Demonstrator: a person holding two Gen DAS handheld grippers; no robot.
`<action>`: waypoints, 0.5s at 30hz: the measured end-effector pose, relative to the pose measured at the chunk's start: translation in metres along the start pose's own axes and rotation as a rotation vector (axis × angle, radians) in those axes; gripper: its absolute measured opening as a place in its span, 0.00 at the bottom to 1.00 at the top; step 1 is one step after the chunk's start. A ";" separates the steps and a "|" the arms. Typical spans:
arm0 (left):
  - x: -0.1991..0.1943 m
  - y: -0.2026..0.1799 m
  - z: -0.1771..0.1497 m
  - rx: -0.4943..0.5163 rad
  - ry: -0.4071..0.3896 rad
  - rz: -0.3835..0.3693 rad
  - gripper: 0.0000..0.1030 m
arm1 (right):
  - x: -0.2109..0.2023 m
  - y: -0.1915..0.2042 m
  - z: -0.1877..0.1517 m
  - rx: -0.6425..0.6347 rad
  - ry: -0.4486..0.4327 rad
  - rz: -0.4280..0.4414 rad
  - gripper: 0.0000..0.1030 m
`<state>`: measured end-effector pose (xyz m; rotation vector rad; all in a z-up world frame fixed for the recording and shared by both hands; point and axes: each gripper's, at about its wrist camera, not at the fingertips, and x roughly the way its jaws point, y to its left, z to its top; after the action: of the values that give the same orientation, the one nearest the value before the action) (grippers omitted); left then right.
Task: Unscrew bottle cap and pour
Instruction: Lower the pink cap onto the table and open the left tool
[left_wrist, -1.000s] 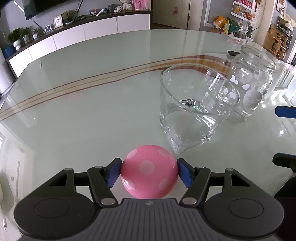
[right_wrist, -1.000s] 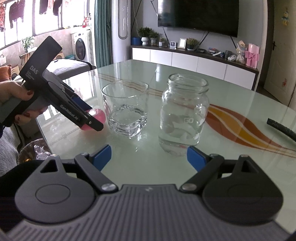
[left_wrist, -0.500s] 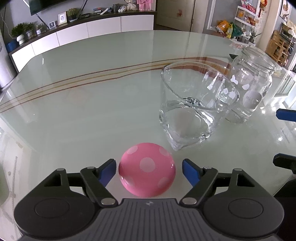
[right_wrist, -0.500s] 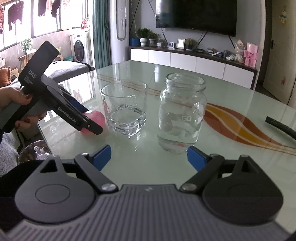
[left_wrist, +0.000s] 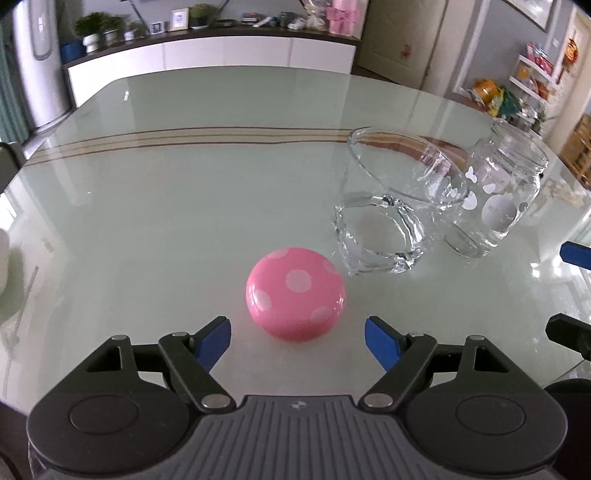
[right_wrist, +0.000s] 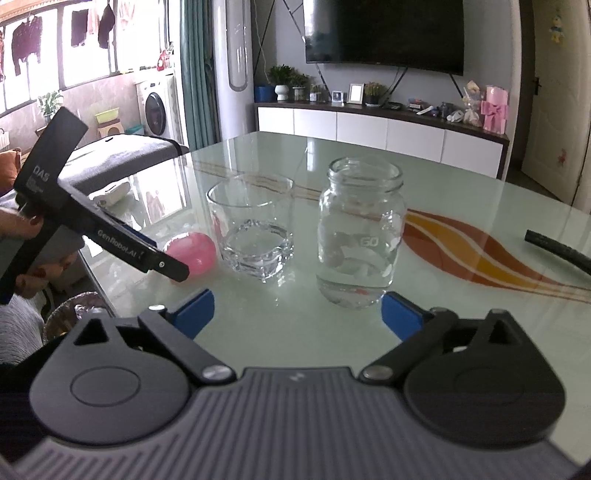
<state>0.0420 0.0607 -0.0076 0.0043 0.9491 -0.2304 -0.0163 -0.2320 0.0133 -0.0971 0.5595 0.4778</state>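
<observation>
Since the pink cap (left_wrist: 295, 293) is off and lies on the worktop (left_wrist: 166, 206), my left fingers (left_wrist: 218, 338) are opening, empty, and my right fingers (right_wrist: 195, 308) are opening wide, empty too, probably for the jar (right_wrist: 362, 232).

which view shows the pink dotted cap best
The left wrist view: the pink cap lies whole on the glass table, just ahead of the opening left gripper, white dots plain. The right wrist view shows only part of it, behind the left gripper's finger.
</observation>
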 end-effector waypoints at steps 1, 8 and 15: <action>-0.002 -0.002 -0.003 0.001 -0.004 0.006 0.80 | -0.001 0.001 0.000 0.002 0.002 0.000 0.99; -0.019 -0.016 -0.018 -0.039 -0.045 0.018 0.81 | -0.010 0.012 -0.002 0.034 0.004 0.003 1.00; -0.030 -0.034 -0.027 -0.049 -0.087 0.061 0.81 | -0.016 0.022 -0.007 0.066 0.009 -0.008 1.00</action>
<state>-0.0030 0.0362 0.0040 -0.0219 0.8661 -0.1493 -0.0416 -0.2201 0.0166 -0.0382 0.5826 0.4507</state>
